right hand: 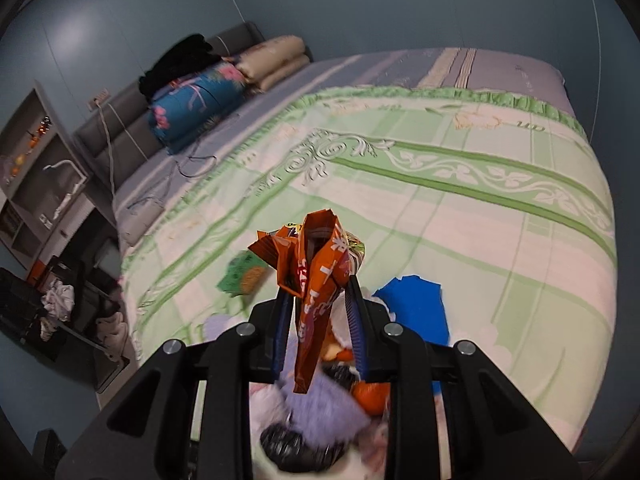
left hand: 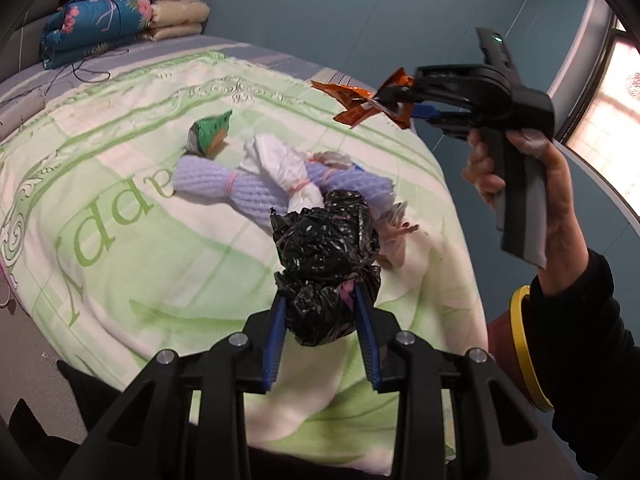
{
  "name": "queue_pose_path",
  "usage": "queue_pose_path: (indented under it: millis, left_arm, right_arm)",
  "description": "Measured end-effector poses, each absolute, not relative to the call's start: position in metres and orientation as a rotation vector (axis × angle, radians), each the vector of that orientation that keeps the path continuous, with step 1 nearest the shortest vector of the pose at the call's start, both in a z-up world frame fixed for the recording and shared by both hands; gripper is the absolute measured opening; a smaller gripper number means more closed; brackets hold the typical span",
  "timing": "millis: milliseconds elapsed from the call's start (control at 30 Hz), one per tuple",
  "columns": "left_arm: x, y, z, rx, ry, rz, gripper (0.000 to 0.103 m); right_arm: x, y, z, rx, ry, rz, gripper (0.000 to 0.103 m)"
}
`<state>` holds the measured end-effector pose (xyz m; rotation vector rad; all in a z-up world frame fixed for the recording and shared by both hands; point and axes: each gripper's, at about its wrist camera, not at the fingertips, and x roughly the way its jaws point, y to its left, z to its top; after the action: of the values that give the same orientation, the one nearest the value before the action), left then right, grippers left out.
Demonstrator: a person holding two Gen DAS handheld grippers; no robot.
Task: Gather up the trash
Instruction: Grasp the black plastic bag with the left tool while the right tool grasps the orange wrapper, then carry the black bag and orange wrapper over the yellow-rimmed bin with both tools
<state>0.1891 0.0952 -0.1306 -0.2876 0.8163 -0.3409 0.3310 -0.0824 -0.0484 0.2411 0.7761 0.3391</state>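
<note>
This is a bedroom in a home: a wide bed (right hand: 520, 80) with a grey padded headboard (right hand: 120, 120) carries a green-and-cream patterned blanket (right hand: 440, 220), folded blue floral and beige quilts (right hand: 192, 108) are stacked at its head, blue-grey walls (right hand: 360, 8) close it in, and open wall shelves (right hand: 36, 160) hold small household things.

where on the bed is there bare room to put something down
The green and white blanket lies bare across its far side, up to the frilled edge, and along the strip nearest the folded quilts. It is crowded in the middle: green wrapper, lilac foam rolls and white bag lie bunched together, with a blue scrap beside them.
</note>
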Motion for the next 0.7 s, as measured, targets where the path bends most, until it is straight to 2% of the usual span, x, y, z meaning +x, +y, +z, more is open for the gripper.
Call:
queue_pose_path:
  millis: [367,700]
  left_arm:
    - [0.153,0.080,-0.102,-0.267,0.756,-0.356,0.030]
    - [0.133,0.031,-0.089,-0.196,0.738,-0.447,0.030]
  right_arm:
    - [0.224,-0.135,-0.013,0.278,0.691,0.353,0.025]
    - [0.119,-0.199,0.000,0.290,0.612,0.249,0.025]
